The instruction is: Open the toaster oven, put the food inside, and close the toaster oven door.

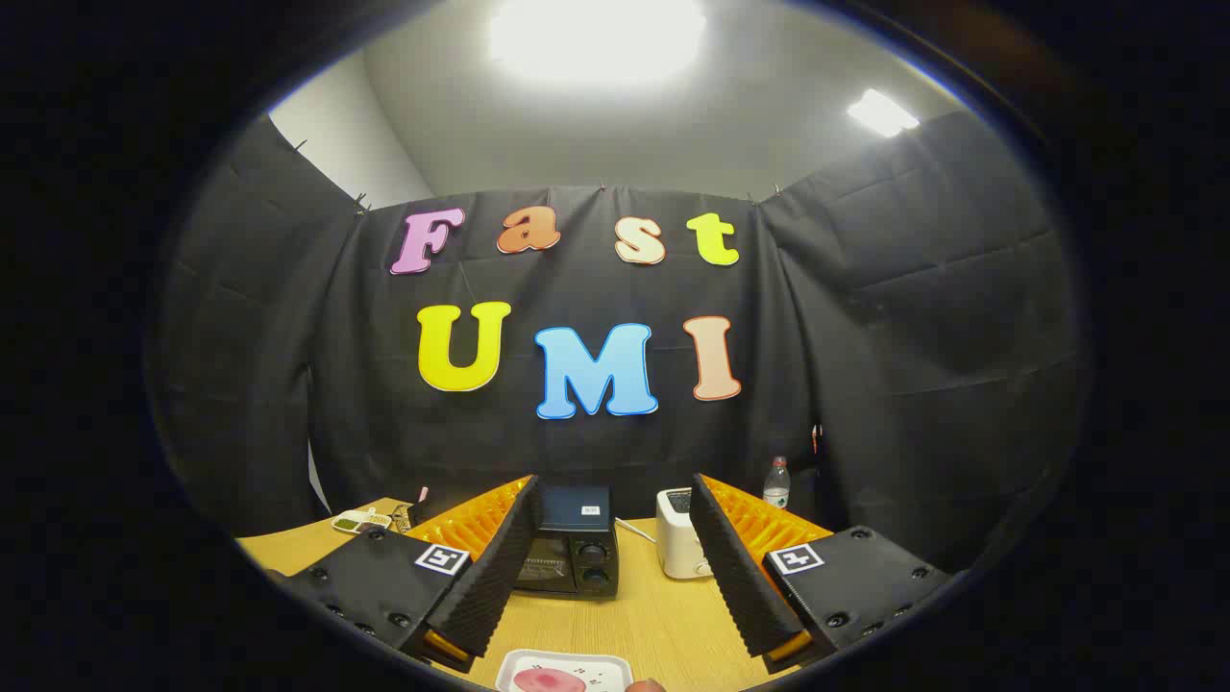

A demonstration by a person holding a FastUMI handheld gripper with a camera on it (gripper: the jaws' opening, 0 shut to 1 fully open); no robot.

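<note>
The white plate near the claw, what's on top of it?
The white plate carries a pink round food item, partly cut off below. The open claw holds nothing; the toaster oven stands beyond.

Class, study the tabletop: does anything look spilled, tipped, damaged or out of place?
Nothing stands out. The toaster oven sits upright beyond the open gripper, door shut. The white toaster and bottle stand upright, and the food lies on its tray.
</note>
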